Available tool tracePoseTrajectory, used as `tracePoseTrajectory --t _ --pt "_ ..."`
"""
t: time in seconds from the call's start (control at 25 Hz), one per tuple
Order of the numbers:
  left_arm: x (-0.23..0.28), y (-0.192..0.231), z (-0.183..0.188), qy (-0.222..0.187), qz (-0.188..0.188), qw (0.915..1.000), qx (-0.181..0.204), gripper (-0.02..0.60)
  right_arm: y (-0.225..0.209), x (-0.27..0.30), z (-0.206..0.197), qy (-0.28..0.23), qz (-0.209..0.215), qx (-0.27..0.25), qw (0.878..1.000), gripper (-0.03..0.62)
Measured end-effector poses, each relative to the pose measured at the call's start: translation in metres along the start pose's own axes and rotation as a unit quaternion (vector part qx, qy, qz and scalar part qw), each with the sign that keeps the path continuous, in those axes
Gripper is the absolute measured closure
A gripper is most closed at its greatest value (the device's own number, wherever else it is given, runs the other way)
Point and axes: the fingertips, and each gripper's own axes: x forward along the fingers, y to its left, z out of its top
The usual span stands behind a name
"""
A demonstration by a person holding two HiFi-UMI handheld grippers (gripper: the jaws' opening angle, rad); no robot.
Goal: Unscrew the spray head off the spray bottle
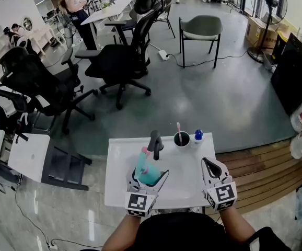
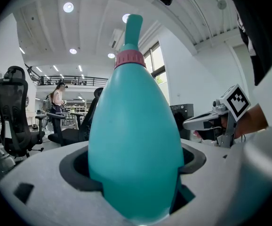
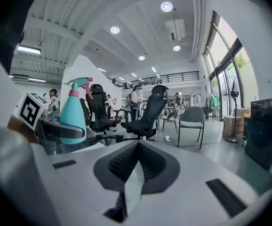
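The spray bottle [image 2: 135, 140], spray head [image 3: 79, 84] attached, is clamped upright by the left gripper [image 1: 149, 179]; the right gripper [image 3: 138, 147] is closed, empty, alongside.

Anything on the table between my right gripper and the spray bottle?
Nothing. In the head view, only bare table separates the shut right gripper from the spray bottle.

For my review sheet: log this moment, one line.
left gripper: shut on spray bottle | right gripper: shut, empty | spray head: attached
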Motion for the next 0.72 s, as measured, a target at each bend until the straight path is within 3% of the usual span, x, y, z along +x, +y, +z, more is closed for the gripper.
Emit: tracePoseTrajectory --t 0.32,0.72 --pt "0.001 -0.004 -0.008 0.015 -0.008 0.9998 0.000 0.132 0.011 0.003 0.000 0.018 0.040 0.019 0.999 0.588" --pt "-0.003 -0.008 -0.009 0.022 -0.023 0.9994 -0.009 0.132 0.052 0.005 0.031 -0.007 0.123 -0.014 0.992 0.588"
